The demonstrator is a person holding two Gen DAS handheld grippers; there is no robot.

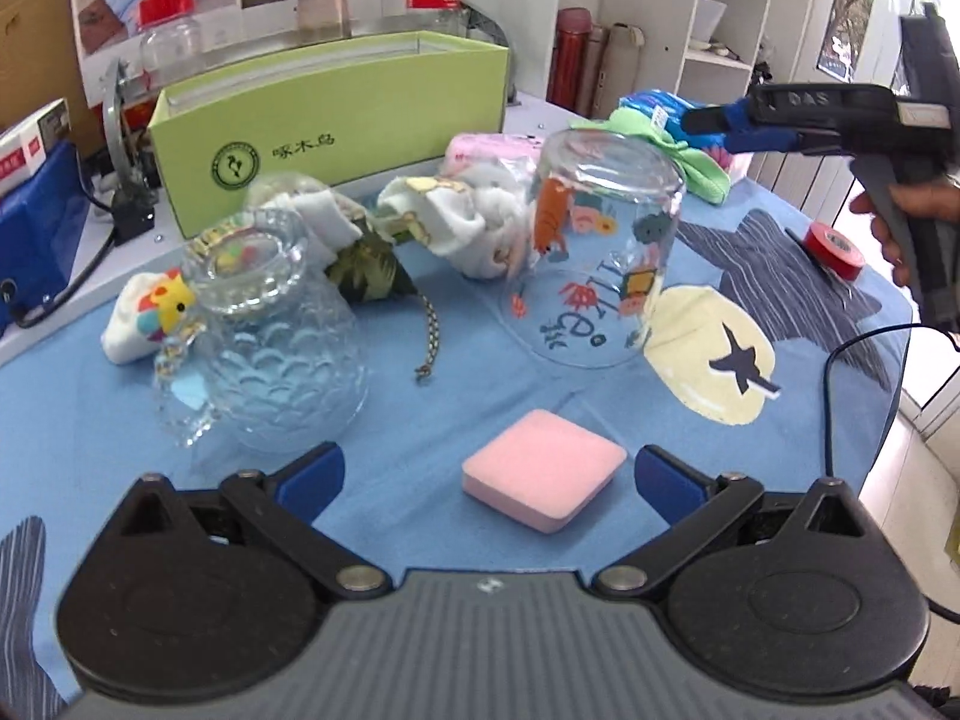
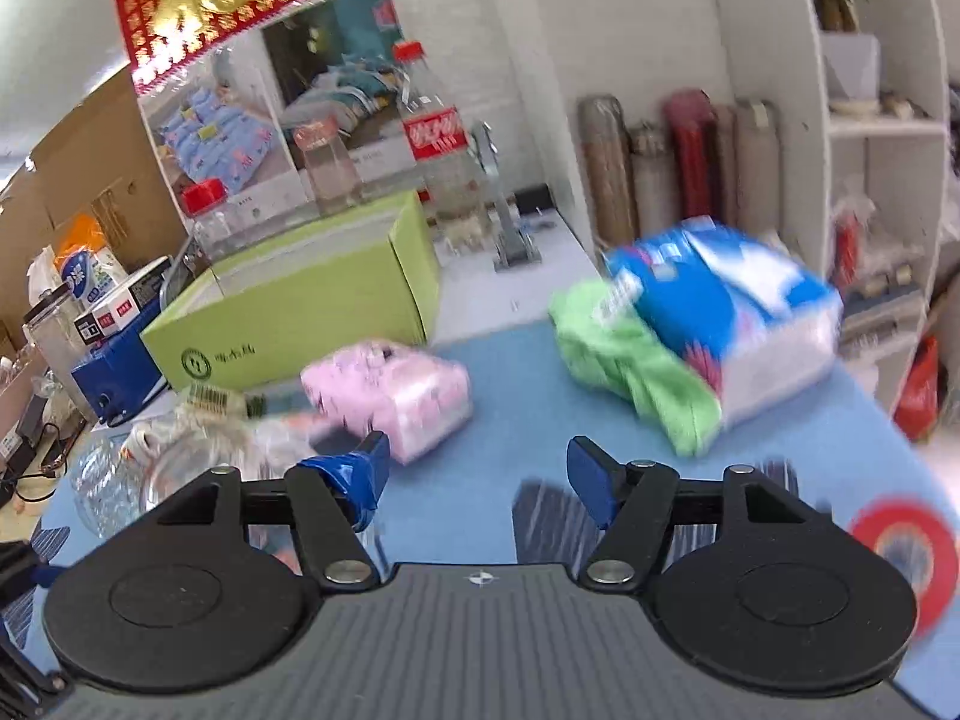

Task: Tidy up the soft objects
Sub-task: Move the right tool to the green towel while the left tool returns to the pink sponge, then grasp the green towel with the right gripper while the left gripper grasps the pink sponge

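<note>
From the left wrist, the left gripper stands wide apart and empty, a pink sponge lying on the blue cloth between its fingers, with two upturned glasses beyond. Only the right wrist view shows the right gripper parted, holding nothing, above the cloth near a pink tissue pack and a green towel.

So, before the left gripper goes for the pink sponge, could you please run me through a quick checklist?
1. Left gripper open: ok, nothing between the fingers.
2. Pink sponge lined up between the fingers: ok.
3. Sponge free of neighbours: ok, lies alone on the blue cloth.
4. Patterned glass close to the left finger: not ok, mind it.
5. Right gripper empty: ok, open.
6. Green box has room: cannot tell.
</note>
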